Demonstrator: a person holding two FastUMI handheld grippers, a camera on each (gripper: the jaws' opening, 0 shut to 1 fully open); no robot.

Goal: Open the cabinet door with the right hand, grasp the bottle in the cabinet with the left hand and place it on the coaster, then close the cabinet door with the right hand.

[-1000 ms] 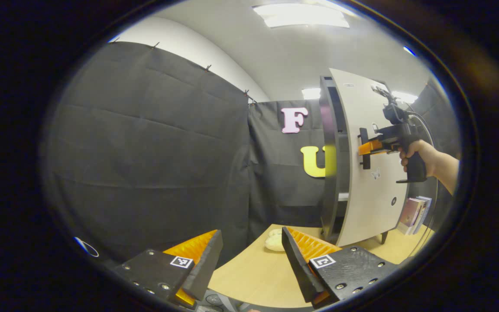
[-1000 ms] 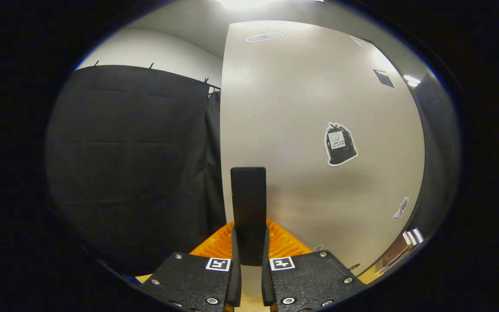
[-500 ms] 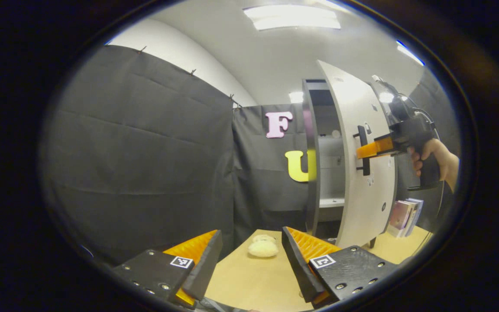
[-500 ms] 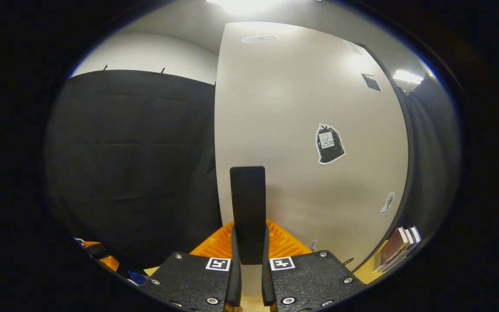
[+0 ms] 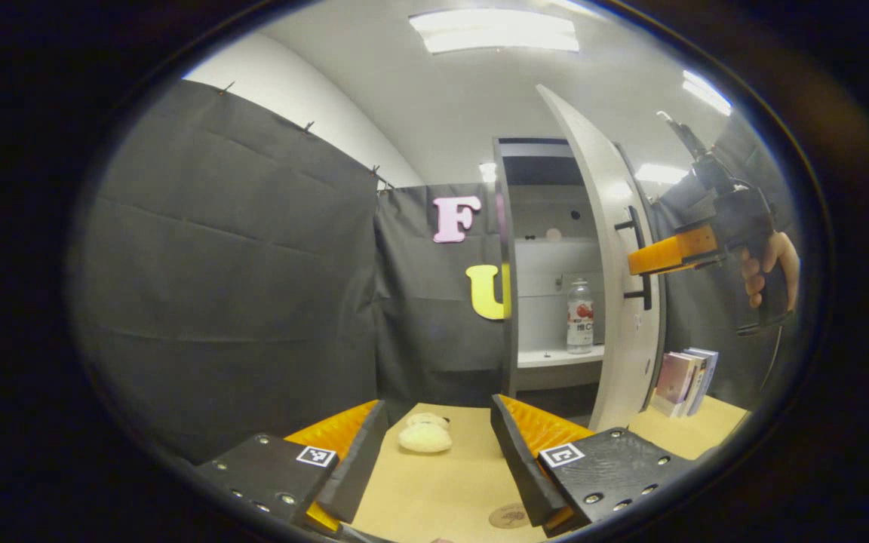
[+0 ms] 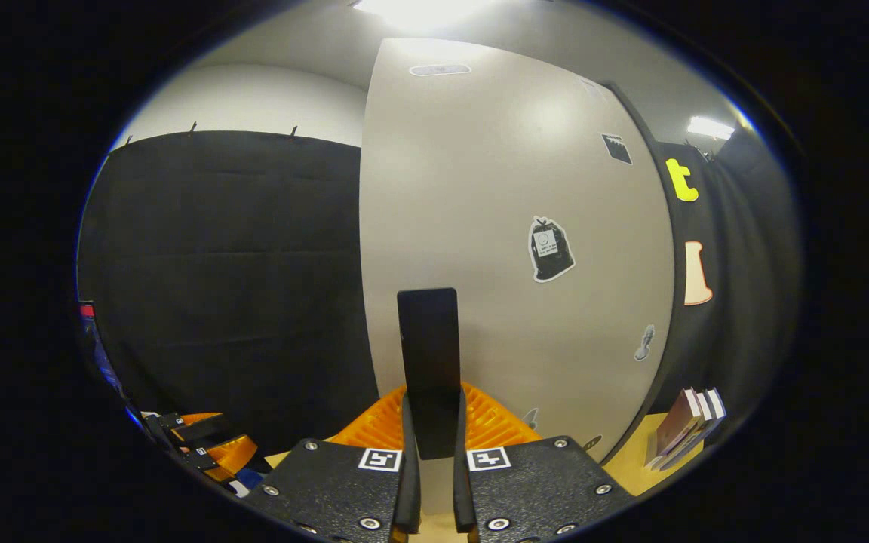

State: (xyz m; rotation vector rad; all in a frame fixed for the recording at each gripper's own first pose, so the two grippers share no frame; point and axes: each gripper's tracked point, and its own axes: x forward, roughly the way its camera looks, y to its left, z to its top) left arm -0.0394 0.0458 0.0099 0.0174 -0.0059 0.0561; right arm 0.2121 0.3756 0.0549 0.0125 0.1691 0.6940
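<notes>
At the cabinet's front, swinging door [image 6: 510, 226] wider, right tongs [image 6: 431, 445] clamped on handle [image 6: 428, 362], left tongs [image 5: 434, 452] gaping wide.

No legible text. Bottle [image 5: 579, 316] on cabinet shelf carries label, print too small to read. Square coded markers on left tongs [image 5: 434, 445] and right tongs [image 6: 432, 422], patterns only, no characters. Stickers on cabinet door [image 6: 510, 226]: lettering too small to read. Book [image 5: 674, 378] covers on desk [image 5: 449, 490]: titles indistinct.
</notes>
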